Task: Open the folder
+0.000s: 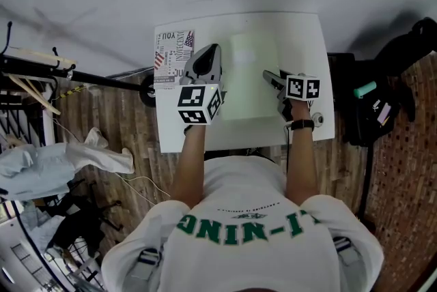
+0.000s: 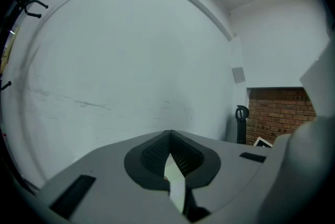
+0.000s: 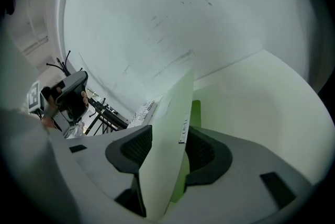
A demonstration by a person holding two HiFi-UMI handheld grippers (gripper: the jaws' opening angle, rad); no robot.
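**Folder on table, right tool on its edge**
The white table point(image 1: 307, 45) carries the pale green folder point(image 1: 254, 76) near its middle, with a printed sheet point(image 1: 173, 55) at the far left corner, just beside the folder. The right tool point(image 3: 170, 147) sits at the folder's right edge, jaws clamped on a pale green leaf of the folder that runs up between the pads. The left tool point(image 2: 170, 134) hangs over the folder's left edge, jaws together at the tips; a pale sliver shows in the gap behind them
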